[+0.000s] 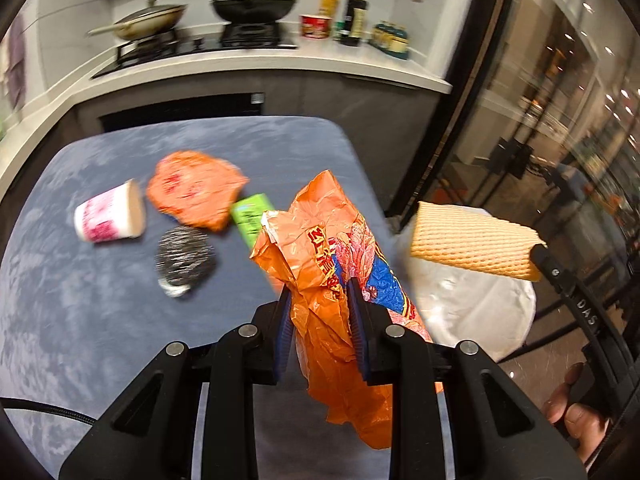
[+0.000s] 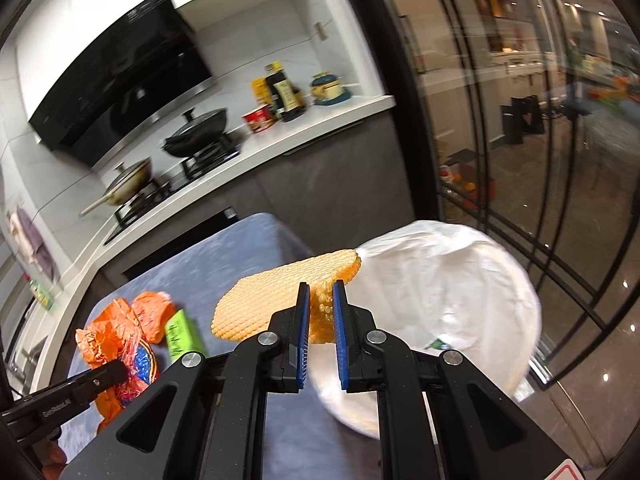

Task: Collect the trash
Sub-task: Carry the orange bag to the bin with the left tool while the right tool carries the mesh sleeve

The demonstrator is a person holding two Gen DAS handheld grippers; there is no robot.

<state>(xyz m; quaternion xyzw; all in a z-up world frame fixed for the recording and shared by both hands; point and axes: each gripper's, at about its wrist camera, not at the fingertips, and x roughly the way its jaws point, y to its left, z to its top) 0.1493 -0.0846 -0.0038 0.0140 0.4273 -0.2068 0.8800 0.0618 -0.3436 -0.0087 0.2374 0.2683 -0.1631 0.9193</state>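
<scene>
My left gripper is shut on an orange plastic wrapper and holds it above the blue table; the wrapper also shows in the right wrist view. My right gripper is shut on a yellow waffle-textured sponge, held over the rim of a white-lined trash bin. The sponge and bin show in the left wrist view at the table's right. On the table lie a paper cup on its side, a second orange wrapper, a green box and a steel scourer.
A kitchen counter with a stove, two pans and bottles runs behind the table. Glass doors with black frames stand to the right of the bin. A hand holds the right gripper.
</scene>
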